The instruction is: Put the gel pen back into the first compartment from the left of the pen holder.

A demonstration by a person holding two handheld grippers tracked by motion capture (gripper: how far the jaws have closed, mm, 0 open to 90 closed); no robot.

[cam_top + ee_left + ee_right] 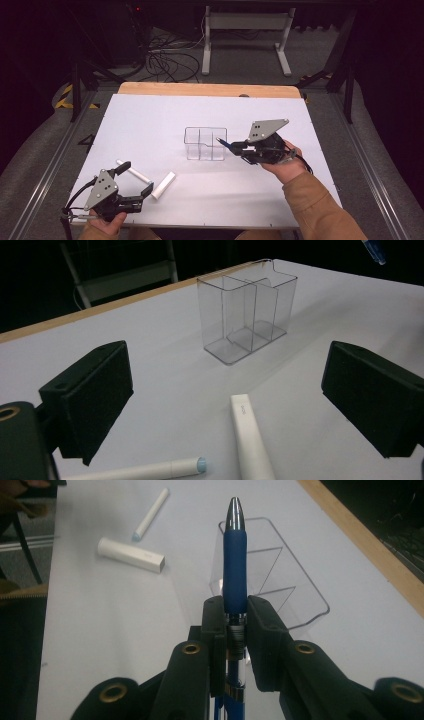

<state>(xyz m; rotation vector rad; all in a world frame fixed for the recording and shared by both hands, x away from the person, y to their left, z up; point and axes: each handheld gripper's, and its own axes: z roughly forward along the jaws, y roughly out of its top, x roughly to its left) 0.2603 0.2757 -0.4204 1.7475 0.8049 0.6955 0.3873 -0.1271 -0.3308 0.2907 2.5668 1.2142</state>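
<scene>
Left gripper [136, 184]: idle at the near left, jaws wide and empty, with two white markers [163, 185] on the table [150, 120] just ahead, one between the open jaws and the other off to the side. Right gripper [234, 146]: clamped tight on a blue pen [234, 555] by the lower barrel, tip pointing ahead toward the clear organiser [205, 144], which sits just beyond and below the tip. Step in hand, by the look of it, carrying the pen to the organiser; next, probably tipping it upright over one compartment, lowering it inside the walls, then letting go.
</scene>
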